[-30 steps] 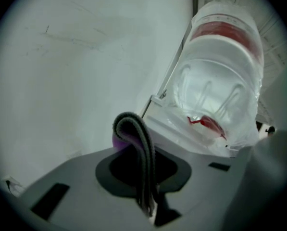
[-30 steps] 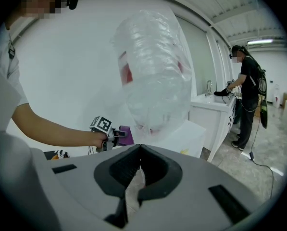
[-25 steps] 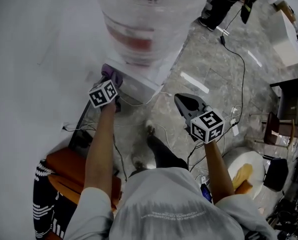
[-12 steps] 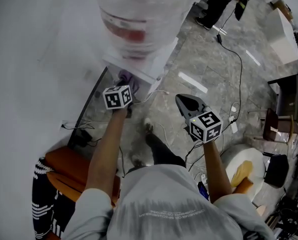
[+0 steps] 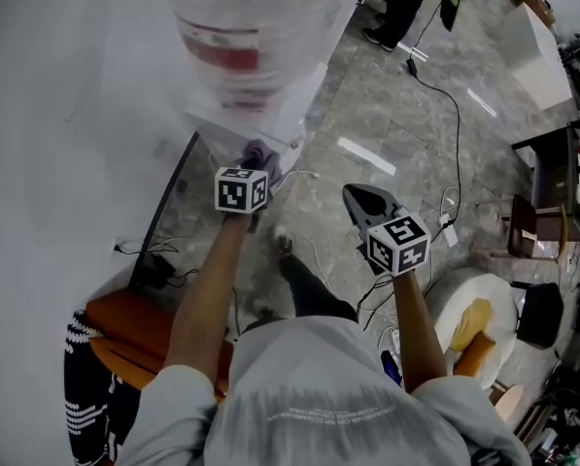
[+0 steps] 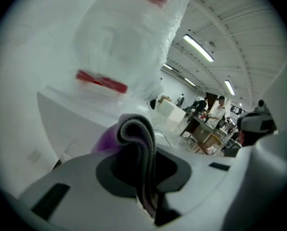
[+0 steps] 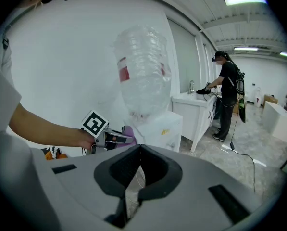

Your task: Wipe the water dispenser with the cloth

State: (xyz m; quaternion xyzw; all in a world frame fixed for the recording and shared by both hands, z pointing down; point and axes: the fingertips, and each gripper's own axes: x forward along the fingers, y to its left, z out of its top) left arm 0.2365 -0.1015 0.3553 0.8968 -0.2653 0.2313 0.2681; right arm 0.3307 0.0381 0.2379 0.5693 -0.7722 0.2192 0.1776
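Observation:
The water dispenser [image 5: 282, 105] is a white cabinet with a clear upturned bottle [image 5: 233, 22] on top, standing against the wall. My left gripper [image 5: 254, 166] is shut on a folded purple cloth [image 5: 258, 150], which is against the cabinet's front near its top edge. In the left gripper view the cloth [image 6: 136, 138] sticks up from the jaws, with the bottle [image 6: 129, 47] above it. My right gripper [image 5: 365, 202] hangs shut and empty to the right, apart from the dispenser. From the right gripper view I see the dispenser [image 7: 157, 128] and the left gripper [image 7: 121, 138].
A black cable [image 5: 457, 115] runs across the marble floor. An orange seat [image 5: 134, 323] is at lower left, and a white round stool [image 5: 474, 323] at lower right. A person [image 7: 228, 93] stands at a white counter [image 7: 198, 109] behind the dispenser.
My left gripper has carried the cloth from the dispenser's left corner rightward and down along its front. The right gripper has stayed put.

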